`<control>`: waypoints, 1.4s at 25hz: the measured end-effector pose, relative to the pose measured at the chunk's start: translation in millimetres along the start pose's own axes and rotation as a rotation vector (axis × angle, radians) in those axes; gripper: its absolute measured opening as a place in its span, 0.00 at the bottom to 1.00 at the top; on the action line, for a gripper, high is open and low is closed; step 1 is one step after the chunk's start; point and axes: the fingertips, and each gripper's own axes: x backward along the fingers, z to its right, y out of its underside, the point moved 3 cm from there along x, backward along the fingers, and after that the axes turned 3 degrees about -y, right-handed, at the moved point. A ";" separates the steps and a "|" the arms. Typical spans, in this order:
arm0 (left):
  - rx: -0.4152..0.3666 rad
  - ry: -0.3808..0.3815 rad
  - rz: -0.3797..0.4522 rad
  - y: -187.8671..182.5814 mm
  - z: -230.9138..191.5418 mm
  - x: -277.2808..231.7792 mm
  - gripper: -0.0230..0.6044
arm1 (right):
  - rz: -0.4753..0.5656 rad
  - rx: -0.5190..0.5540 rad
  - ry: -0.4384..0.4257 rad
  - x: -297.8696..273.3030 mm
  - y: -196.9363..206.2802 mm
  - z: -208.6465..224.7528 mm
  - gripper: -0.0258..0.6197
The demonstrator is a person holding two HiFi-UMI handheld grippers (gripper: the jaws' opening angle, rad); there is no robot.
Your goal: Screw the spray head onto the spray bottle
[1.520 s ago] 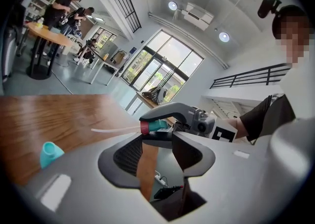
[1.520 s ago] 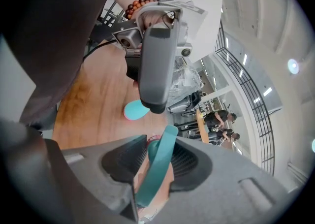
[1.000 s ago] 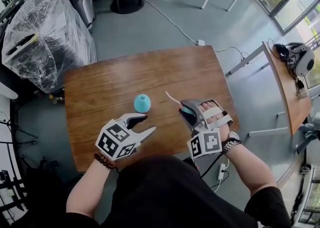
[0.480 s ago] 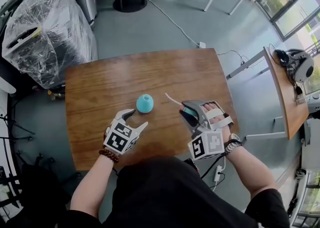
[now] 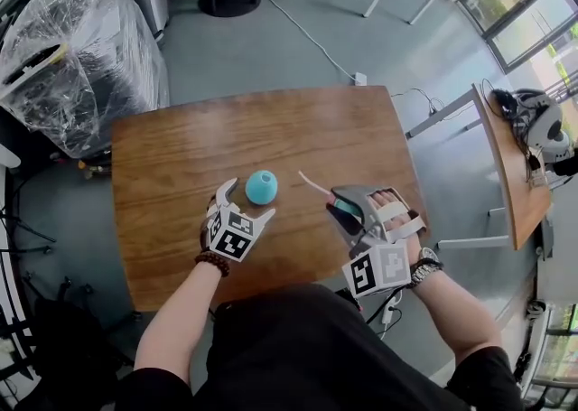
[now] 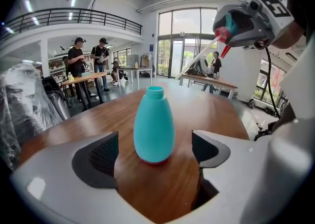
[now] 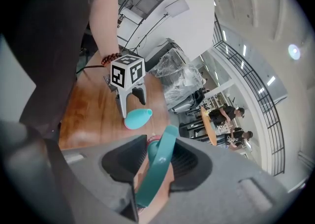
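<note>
Upright teal spray bottle (image 5: 261, 186), light slippery plastic, centre of the bench (image 5: 172, 156); grip its belly. Left tool (image 5: 249, 200) at seven o'clock, jaws just opened, flanks it untouched. Right tool (image 5: 348, 210), three o'clock, clamps the spray head (image 7: 157, 164).

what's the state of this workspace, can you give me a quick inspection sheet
surface: wooden table, only the spray bottle on it
job's things: spray bottle teal, upright, neck open; spray head off it, in right claw
clutter: nothing seen
grippers: left claw open, jaws just been opening, bottle in the gap untouched; right claw shut on spray head
cables: white cable on floor beyond table
surroundings: plastic-wrapped equipment left, side desk right
</note>
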 end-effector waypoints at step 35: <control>-0.196 0.003 -0.065 6.3 6.5 -32.8 0.70 | 0.050 -0.090 -0.082 9.3 -7.9 -1.9 0.24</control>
